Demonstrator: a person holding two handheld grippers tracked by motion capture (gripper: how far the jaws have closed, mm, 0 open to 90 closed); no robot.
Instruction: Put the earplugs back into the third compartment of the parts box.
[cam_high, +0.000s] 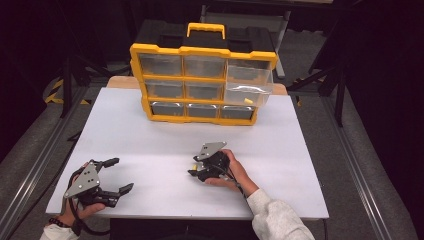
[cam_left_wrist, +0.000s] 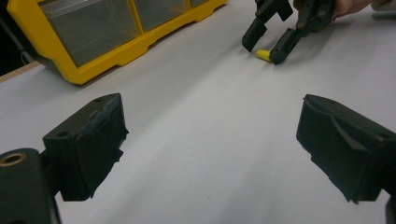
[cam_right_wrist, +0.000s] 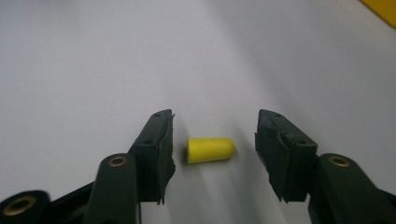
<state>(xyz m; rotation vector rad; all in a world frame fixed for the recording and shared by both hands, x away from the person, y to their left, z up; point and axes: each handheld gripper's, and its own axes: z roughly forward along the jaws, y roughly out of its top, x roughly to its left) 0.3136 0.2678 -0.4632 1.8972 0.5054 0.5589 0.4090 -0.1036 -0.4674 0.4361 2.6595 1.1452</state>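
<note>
The white table (cam_high: 150, 145) is evenly and brightly lit from above, while the surroundings are left almost black. Only soft, faint shadows are cast beneath the gripper jaws. Mild glare is seen on the clear drawer (cam_high: 248, 82). Both gripper views are slightly soft, and the near jaws are blurred at the bottom edges.

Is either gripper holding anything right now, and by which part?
Nothing is held. The yellow plug lies on the table between the right gripper's open jaws, untouched. The left gripper is open.
</note>
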